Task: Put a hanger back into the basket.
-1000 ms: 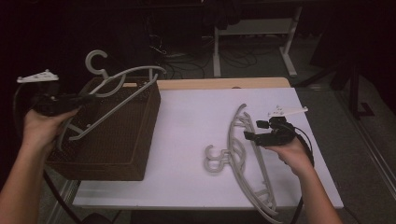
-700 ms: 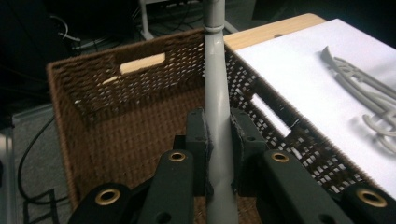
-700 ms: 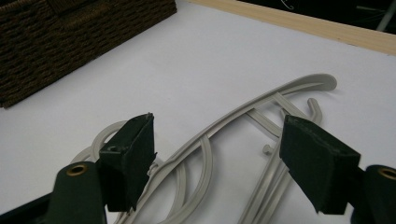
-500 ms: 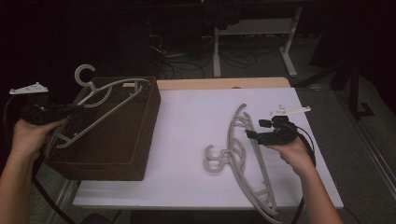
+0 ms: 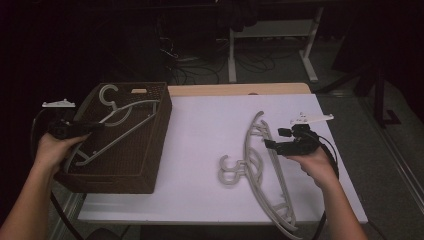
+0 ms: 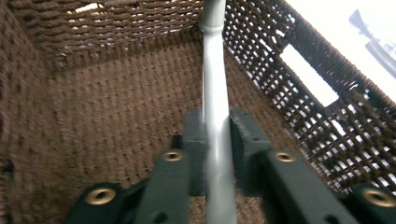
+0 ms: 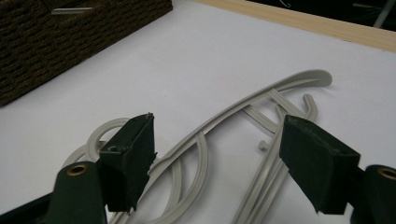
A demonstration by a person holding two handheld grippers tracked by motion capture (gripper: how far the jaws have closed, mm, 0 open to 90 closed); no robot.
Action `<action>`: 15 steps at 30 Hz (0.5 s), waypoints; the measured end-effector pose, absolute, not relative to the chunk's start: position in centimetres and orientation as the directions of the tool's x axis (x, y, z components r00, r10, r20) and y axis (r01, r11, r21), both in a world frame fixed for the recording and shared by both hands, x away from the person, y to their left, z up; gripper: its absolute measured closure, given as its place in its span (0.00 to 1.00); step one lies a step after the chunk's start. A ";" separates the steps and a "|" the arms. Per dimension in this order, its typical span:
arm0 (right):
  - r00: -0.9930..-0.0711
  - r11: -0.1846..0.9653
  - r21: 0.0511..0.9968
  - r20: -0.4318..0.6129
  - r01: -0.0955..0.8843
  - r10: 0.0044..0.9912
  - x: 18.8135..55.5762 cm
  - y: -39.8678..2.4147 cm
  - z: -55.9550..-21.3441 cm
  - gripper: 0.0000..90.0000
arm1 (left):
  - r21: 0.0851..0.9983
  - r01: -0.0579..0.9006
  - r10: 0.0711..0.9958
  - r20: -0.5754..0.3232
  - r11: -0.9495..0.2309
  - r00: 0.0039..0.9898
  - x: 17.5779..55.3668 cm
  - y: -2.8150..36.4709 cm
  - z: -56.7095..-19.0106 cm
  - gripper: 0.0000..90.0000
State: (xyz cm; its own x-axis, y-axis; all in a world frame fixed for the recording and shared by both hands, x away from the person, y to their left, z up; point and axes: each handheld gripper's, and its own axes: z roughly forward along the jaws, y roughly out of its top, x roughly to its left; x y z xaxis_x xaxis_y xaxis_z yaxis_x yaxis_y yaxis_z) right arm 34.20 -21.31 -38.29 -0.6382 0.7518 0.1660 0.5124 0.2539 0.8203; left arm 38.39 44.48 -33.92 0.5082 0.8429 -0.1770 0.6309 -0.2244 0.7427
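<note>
A grey plastic hanger (image 5: 125, 120) lies slanted inside the dark brown woven basket (image 5: 155, 135) at the table's left end, its hook toward the far wall. My left gripper (image 5: 95, 126) reaches over the basket's left rim. In the left gripper view its jaws (image 6: 215, 116) sit against the hanger's bar (image 6: 212, 70); they have just been opening a little, with the bar still between them. Two more grey hangers (image 5: 260, 165) lie overlapped on the white tabletop. My right gripper (image 5: 270, 144) hovers open just above them (image 7: 219, 149), nothing between its pads.
The white tabletop (image 5: 210, 125) stretches between the basket and the hangers, with a wooden strip (image 5: 240, 89) along its far edge. The basket's side wall (image 7: 56, 42) is seen at the upper left of the right gripper view. Cables and a table frame (image 5: 270, 50) stand on the dark floor beyond.
My left hand has come down and lowered the hanger from above the basket's rim into the basket. The right hand and the two hangers on the table have stayed put.
</note>
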 end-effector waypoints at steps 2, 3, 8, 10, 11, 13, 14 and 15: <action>-0.638 0.254 0.821 0.165 0.512 0.752 34.2 -21.3 -38.3 0.29 | 0.754 0.620 0.853 -0.162 -0.218 0.496 38.3 44.5 -33.9 0.69; -0.639 0.253 0.822 0.164 0.510 0.752 34.2 -21.3 -38.3 0.29 | 0.761 0.614 0.852 -0.165 -0.211 0.497 38.2 44.6 -33.8 0.67; -0.642 0.256 0.824 0.161 0.505 0.750 34.0 -21.3 -38.2 0.29 | 0.792 0.579 0.838 -0.174 -0.193 0.518 37.7 43.7 -32.8 0.51; -0.643 0.254 0.825 0.163 0.505 0.749 34.0 -21.3 -38.1 0.29 | 0.803 0.563 0.827 -0.173 -0.197 0.535 37.5 42.7 -32.2 0.46; -0.643 0.257 0.825 0.159 0.504 0.749 34.0 -21.3 -38.1 0.29 | 0.806 0.559 0.824 -0.174 -0.196 0.539 37.4 42.3 -32.1 0.43; -0.643 0.260 0.823 0.158 0.506 0.750 34.0 -21.3 -38.1 0.29 | 0.816 0.542 0.807 -0.176 -0.201 0.564 37.3 41.1 -31.6 0.39; -0.642 0.263 0.822 0.155 0.506 0.751 33.9 -21.3 -38.2 0.29 | 0.819 0.537 0.804 -0.174 -0.203 0.568 37.2 40.6 -31.5 0.36; -0.641 0.264 0.821 0.153 0.506 0.752 33.9 -21.3 -38.2 0.29 | 0.823 0.529 0.799 -0.170 -0.207 0.577 37.2 40.0 -31.3 0.33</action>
State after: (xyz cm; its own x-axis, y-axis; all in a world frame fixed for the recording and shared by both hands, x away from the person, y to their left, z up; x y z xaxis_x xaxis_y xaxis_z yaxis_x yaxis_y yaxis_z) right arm 33.93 -21.34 -38.18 -0.6410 0.7521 0.1534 0.5059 0.2637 0.8213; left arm 37.16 40.00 -31.32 0.5772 0.7988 -0.1695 0.5285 -0.2071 0.8233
